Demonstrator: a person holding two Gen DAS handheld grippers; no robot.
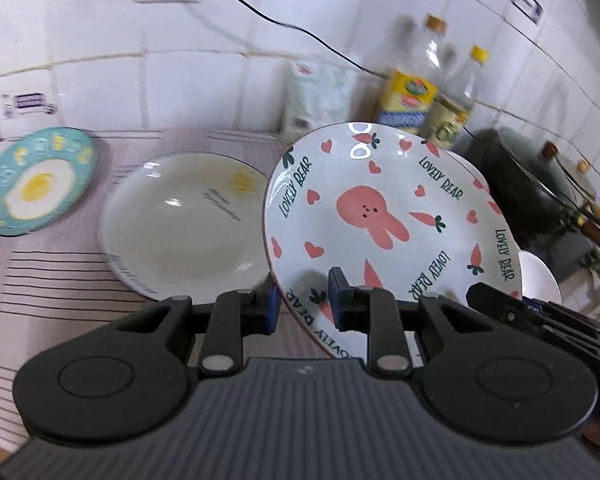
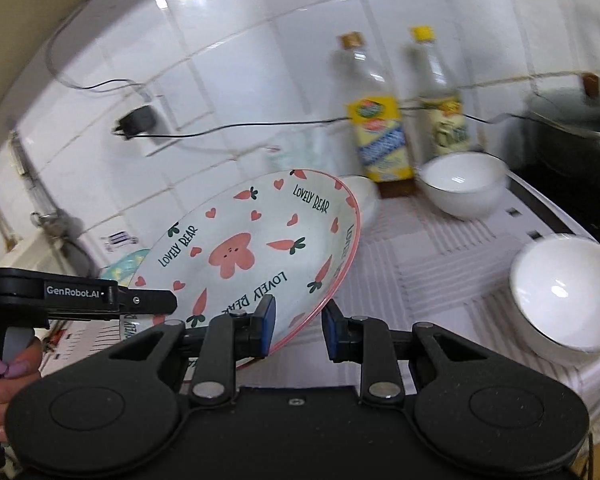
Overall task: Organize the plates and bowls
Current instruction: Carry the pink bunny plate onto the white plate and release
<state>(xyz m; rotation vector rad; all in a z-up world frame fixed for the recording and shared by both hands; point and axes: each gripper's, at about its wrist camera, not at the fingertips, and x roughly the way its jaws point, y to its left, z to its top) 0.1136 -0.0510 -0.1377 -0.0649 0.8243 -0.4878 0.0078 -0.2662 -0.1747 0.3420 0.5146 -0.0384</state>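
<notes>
The left gripper [image 1: 302, 300] points downward over the table [image 1: 52, 280], its fingers [image 1: 337, 294] clamped on the near rim of the rabbit plate [image 1: 380, 216]. The right gripper [image 2: 299, 330] grips the same plate [image 2: 252, 248] at its pink rim, fingers [image 2: 269, 325] pressed on either side of the edge. A hand [image 2: 4, 384] holds the left gripper's handle at the lower left of the right wrist view.

The plate is held tilted above the striped cloth, clear of the table. It is white with a pink rabbit, carrots, hearts and "LOVELY BEAR" lettering.

On the table lie a plain white plate [image 1: 180, 228] beside it, a blue egg plate [image 1: 36, 184] further left, and two white bowls [image 2: 462, 184] [image 2: 564, 296] to the right. Two bottles [image 2: 376, 120] stand at the tiled wall.
</notes>
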